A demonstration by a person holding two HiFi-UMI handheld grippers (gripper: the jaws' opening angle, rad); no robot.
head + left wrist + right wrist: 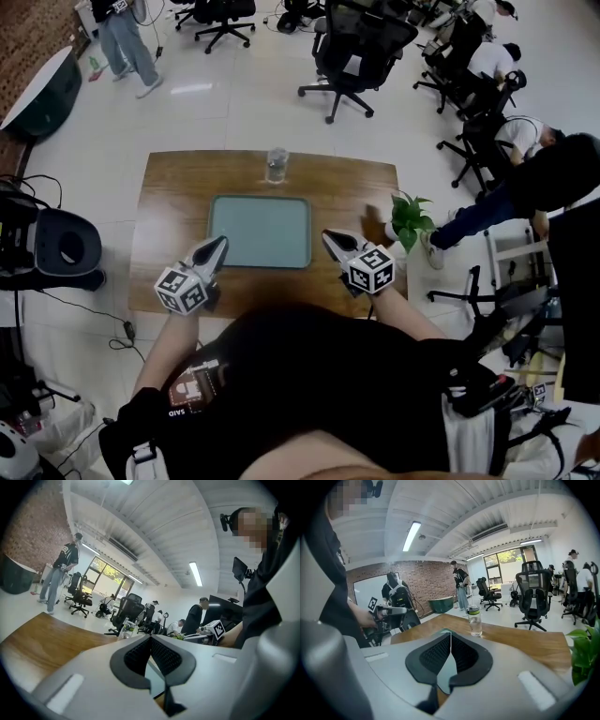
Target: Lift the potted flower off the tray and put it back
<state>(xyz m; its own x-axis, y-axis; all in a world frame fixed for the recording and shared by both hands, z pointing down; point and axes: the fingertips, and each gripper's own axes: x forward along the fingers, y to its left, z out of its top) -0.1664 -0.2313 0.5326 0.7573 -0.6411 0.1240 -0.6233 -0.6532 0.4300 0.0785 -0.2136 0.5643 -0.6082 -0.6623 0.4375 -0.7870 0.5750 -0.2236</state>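
The pale green tray (pixel 260 231) lies bare in the middle of the wooden table (pixel 169 202). The potted flower (pixel 410 220), green leaves over a small pot, stands off the tray at the table's right edge; its leaves (pixel 584 653) show at the right of the right gripper view. My left gripper (pixel 219 244) hovers at the tray's near left corner, shut with nothing in it. My right gripper (pixel 330 237) hovers at the near right corner, also shut and empty, a hand's width left of the plant. In both gripper views the pads (pixel 151 654) (pixel 450 654) meet.
A clear water bottle (pixel 277 165) stands beyond the tray's far edge, also seen in the right gripper view (pixel 474 619). Office chairs (pixel 361 52) and several people stand around the table. A black bin-like device (pixel 61 246) sits on the floor at left.
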